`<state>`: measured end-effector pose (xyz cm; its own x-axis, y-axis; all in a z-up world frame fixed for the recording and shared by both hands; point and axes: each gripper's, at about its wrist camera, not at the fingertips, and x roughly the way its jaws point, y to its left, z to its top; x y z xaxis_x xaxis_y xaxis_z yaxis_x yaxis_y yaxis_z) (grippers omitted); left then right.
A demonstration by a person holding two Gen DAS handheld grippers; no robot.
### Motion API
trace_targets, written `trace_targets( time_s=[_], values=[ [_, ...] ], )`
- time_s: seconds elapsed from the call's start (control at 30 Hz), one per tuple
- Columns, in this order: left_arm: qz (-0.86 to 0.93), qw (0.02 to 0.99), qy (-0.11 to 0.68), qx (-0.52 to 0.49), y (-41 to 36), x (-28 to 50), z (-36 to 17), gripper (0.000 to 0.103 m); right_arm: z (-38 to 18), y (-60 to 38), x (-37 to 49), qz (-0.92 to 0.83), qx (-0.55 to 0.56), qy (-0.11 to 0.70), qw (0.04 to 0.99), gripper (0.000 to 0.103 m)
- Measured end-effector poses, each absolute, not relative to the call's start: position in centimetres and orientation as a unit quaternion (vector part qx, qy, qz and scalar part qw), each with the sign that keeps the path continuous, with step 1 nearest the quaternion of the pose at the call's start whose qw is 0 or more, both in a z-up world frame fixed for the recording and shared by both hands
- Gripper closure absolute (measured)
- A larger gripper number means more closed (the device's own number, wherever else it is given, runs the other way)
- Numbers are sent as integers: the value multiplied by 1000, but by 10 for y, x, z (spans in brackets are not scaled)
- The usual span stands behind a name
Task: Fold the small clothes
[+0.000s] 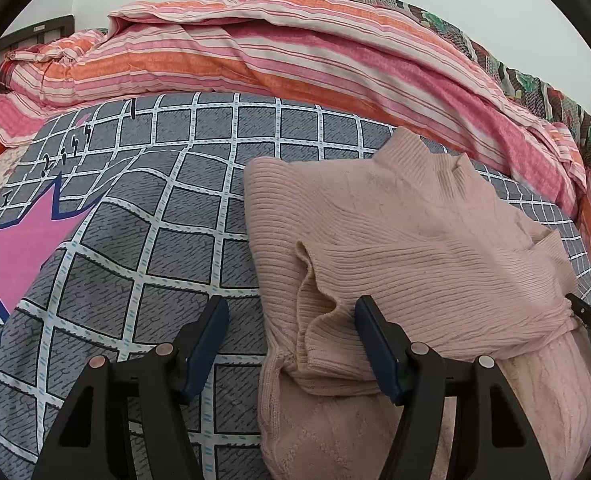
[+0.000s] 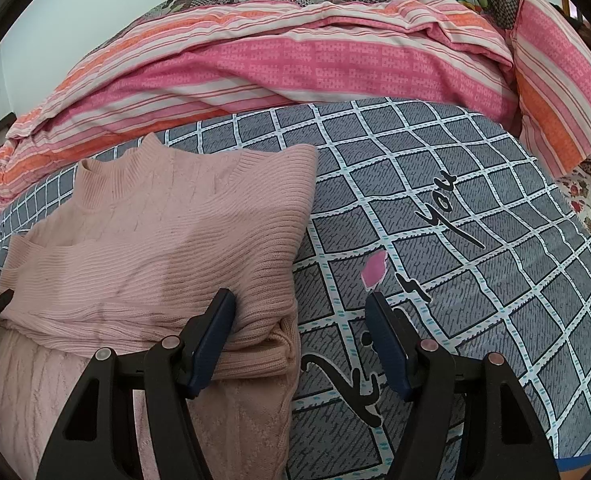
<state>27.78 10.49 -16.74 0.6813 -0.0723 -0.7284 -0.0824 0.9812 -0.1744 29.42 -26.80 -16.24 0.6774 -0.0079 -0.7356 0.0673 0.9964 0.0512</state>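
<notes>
In the left wrist view, a pink ribbed sweater (image 1: pixel 395 240) lies on a grey checked sheet (image 1: pixel 155 240), its sleeves folded across the body and its collar toward a rumpled striped quilt (image 1: pixel 295 52) at the back. The left gripper (image 1: pixel 291 312) hovers over the sweater's left edge with its jaws apart, gripping nothing; one finger is over the sheet, the other over the knit. A pink star (image 1: pixel 19 248) is printed on the sheet at the left. In the right wrist view, the sweater (image 2: pixel 155 240) fills the left half. The right gripper (image 2: pixel 299 306) straddles its right edge, jaws spread, holding nothing. Black lettering (image 2: pixel 435 208) crosses the sheet (image 2: pixel 495 280).
</notes>
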Motion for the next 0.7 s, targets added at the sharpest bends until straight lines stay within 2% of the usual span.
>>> trace_targets(
  time_s=[0.7],
  values=[
    [3,911,400,-98,104,278,-167,39,-163,-269,295,-19,40,401,915,37]
  ],
)
